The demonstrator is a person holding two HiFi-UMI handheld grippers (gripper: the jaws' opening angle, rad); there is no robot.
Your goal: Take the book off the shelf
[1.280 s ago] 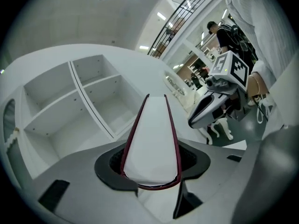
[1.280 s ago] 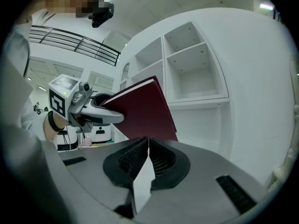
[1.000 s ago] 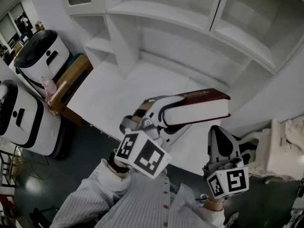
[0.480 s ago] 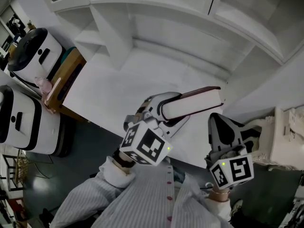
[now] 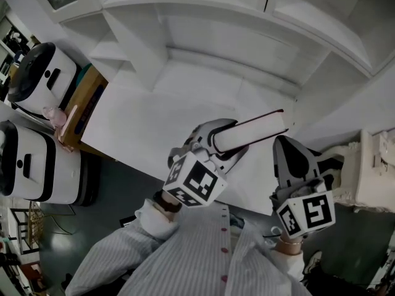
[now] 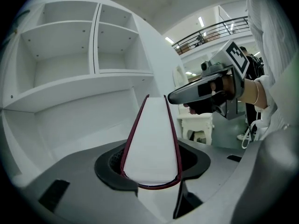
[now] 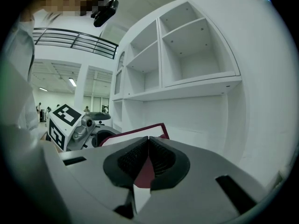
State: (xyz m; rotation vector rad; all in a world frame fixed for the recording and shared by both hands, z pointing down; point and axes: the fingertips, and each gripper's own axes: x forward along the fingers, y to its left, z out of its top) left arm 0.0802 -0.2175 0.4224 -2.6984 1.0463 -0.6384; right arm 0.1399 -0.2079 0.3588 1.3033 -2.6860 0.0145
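A book (image 5: 253,132) with a dark red cover and white page edges hangs over the white counter (image 5: 154,113), clear of the shelves. My left gripper (image 5: 217,139) is shut on its near end. In the left gripper view the book (image 6: 152,139) runs away between the jaws of the left gripper (image 6: 152,164), page edge towards the camera. My right gripper (image 5: 282,145) floats just right of the book, shut with nothing in it. In the right gripper view the pads of the right gripper (image 7: 148,152) meet, and the book (image 7: 140,133) lies beyond them.
The white shelf unit (image 5: 203,17) stands behind the counter, its compartments bare. Two white-and-black machines (image 5: 43,73) and a wooden box (image 5: 83,100) sit at the left. A white ornate table (image 5: 376,177) stands at the right. A person's striped sleeves (image 5: 185,258) fill the bottom.
The left gripper has sunk and rolled with the book, so the red cover now shows only as a thin edge. The right gripper has drifted a little alongside.
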